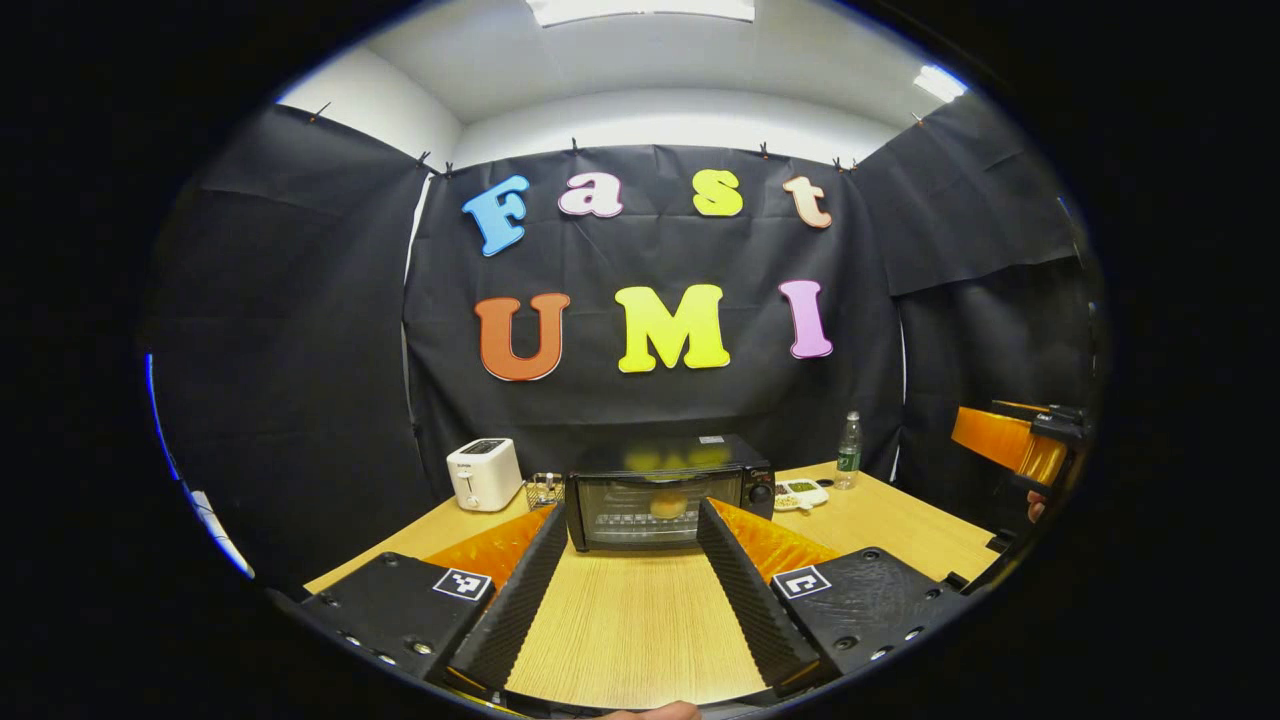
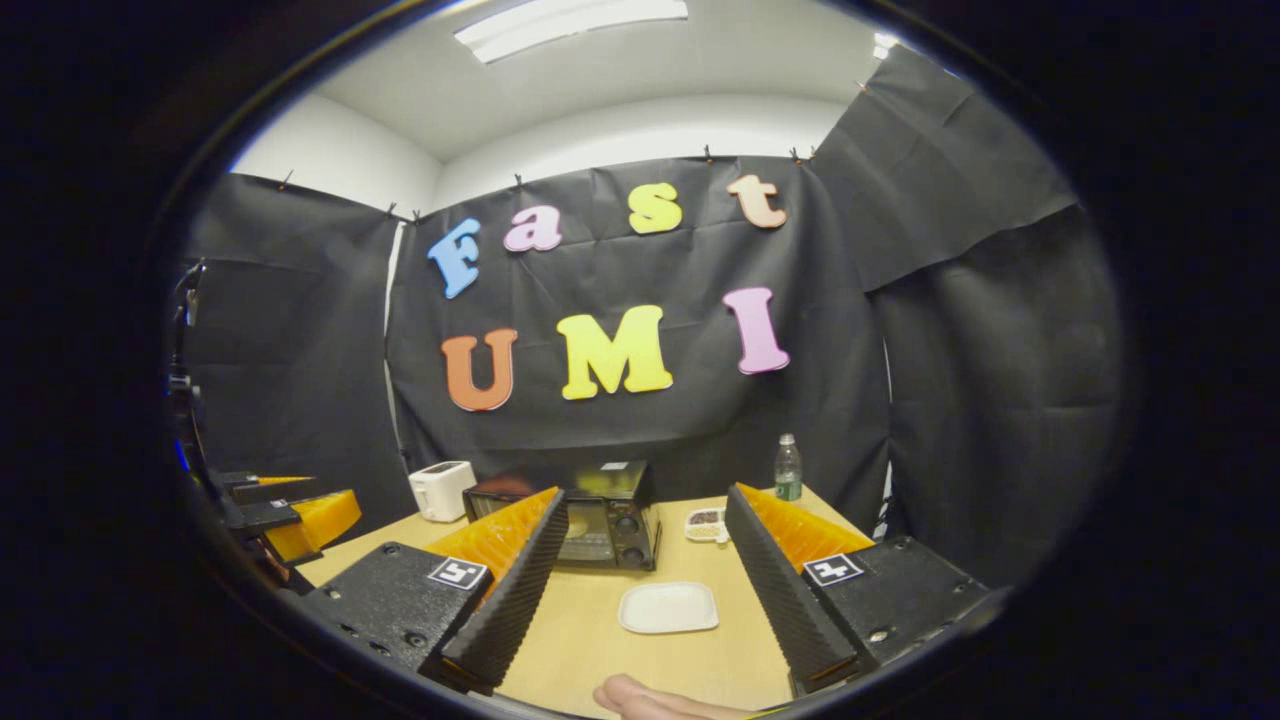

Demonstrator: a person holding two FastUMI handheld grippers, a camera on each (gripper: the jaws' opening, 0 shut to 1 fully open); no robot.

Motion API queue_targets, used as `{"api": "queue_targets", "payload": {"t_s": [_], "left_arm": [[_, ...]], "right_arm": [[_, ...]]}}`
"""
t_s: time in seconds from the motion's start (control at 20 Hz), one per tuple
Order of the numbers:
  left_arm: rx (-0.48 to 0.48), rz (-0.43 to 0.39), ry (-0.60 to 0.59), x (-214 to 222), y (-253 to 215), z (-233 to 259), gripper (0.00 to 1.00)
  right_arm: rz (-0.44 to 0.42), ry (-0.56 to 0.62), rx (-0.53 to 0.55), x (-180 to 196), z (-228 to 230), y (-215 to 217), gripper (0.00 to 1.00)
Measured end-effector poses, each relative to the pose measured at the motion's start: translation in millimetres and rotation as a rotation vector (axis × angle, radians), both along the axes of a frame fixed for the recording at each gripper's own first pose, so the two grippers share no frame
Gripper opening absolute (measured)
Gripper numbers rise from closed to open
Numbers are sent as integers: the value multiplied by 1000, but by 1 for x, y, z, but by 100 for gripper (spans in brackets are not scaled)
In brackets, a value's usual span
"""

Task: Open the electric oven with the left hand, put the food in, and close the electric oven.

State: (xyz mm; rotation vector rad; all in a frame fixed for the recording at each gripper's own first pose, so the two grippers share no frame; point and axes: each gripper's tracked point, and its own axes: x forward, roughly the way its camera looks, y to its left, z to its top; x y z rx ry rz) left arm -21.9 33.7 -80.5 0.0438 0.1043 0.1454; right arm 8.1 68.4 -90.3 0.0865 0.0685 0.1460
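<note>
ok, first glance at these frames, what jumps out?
The black electric oven at the table's middle, door shut, with a round yellowish food item visible through its glass. The open left claw frames it in the left gripper view. An empty white plate lies between the open right claw fingers.

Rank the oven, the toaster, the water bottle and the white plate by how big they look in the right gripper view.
1. Electric oven, partly hidden by a finger.
2. White plate, but it lies nearer the camera, so its place is unsure.
3. Toaster.
4. Water bottle, the slimmest.
</note>
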Motion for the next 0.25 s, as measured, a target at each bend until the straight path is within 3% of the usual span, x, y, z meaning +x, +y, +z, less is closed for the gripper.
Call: {"api": "queue_targets", "payload": {"t_s": [0.05, 0.1, 0.25], "left_arm": [[-4, -2, -3, -2, 1, 1, 87], [-7, -2, -5, -4, 3, 0, 80], [-10, -2, -4, -8, 6, 0, 80]], "right_arm": [[3, -3, -2, -1, 1, 2, 96], [6, -6, -8, -2, 3, 4, 96], [9, -18, -22, -5, 5, 9, 96]]}}
